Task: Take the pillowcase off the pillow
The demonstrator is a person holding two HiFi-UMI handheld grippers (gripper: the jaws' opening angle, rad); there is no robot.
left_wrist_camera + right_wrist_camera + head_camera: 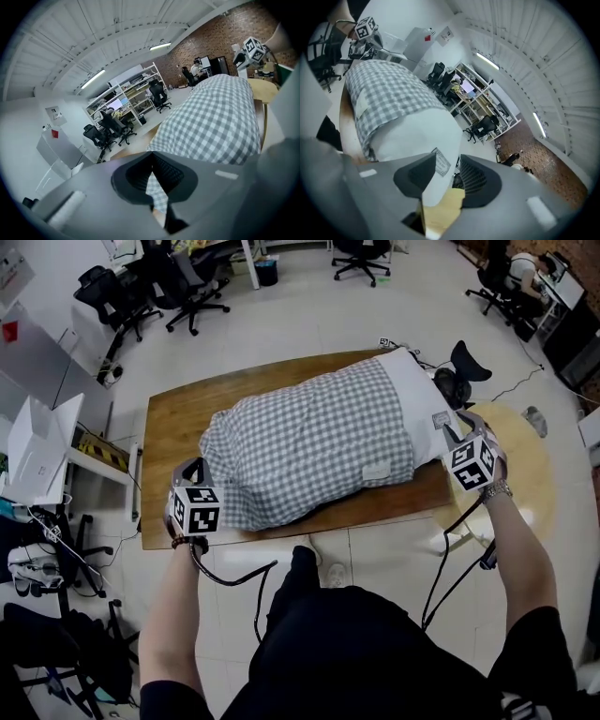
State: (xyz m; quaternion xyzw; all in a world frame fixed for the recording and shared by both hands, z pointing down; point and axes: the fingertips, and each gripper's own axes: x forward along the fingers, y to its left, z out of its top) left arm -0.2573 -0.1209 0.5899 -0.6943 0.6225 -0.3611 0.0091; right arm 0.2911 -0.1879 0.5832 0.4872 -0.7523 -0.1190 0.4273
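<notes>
A pillow in a grey-checked pillowcase (309,442) lies across the wooden table (178,418). Its bare white end (417,395) sticks out of the case on the right. My left gripper (199,470) is at the case's closed left end, shut on a fold of the checked cloth (157,190). My right gripper (452,426) is at the white end. In the right gripper view the pillow's white corner (436,154), with a sewn label, lies between the open jaws (447,164); it rests against one pad and stands apart from the other.
A round light-wood side table (525,465) stands right of the table, a black chair (464,367) behind the pillow's white end. Office chairs (192,287) are at the back, and a white desk (37,465) with cables stands left. My legs are at the table's near edge.
</notes>
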